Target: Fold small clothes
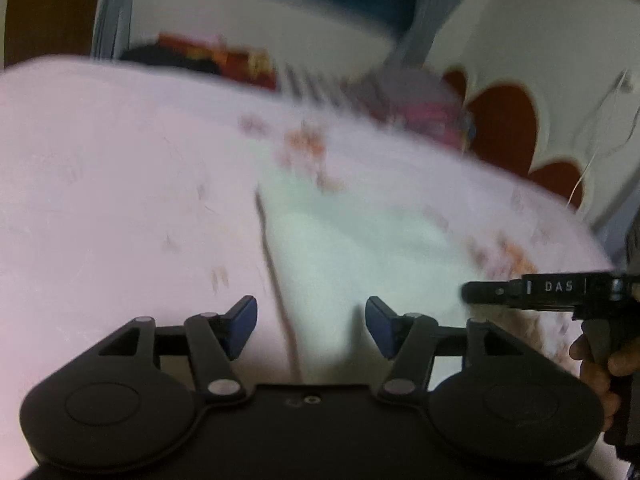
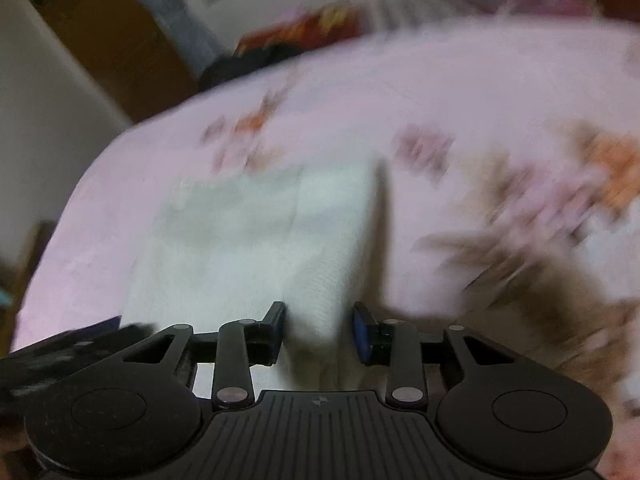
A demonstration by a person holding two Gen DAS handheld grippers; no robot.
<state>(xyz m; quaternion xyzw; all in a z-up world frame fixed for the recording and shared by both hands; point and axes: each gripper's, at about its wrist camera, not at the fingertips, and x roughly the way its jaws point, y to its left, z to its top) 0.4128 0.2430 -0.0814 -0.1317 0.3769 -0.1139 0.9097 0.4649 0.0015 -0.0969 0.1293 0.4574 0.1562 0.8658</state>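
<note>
A small white garment point(image 1: 360, 248) lies flat on a pink floral bedsheet point(image 1: 100, 168); it also shows in the right wrist view point(image 2: 248, 248). My left gripper point(image 1: 311, 326) is open and empty, just above the garment's near left edge. My right gripper point(image 2: 319, 330) is open, with the garment's near right corner lying between its blue pads point(image 2: 362, 334). I cannot tell whether the pads touch the cloth. The right gripper also shows at the right edge of the left wrist view point(image 1: 466, 292), side-on. Both views are blurred by motion.
The bed's far edge holds a pile of colourful clothes point(image 1: 420, 108) and a dark item point(image 1: 176, 58). A white and red headboard point(image 1: 508, 120) stands at the right. A brown wooden door point(image 2: 108, 36) is beyond the bed's left side.
</note>
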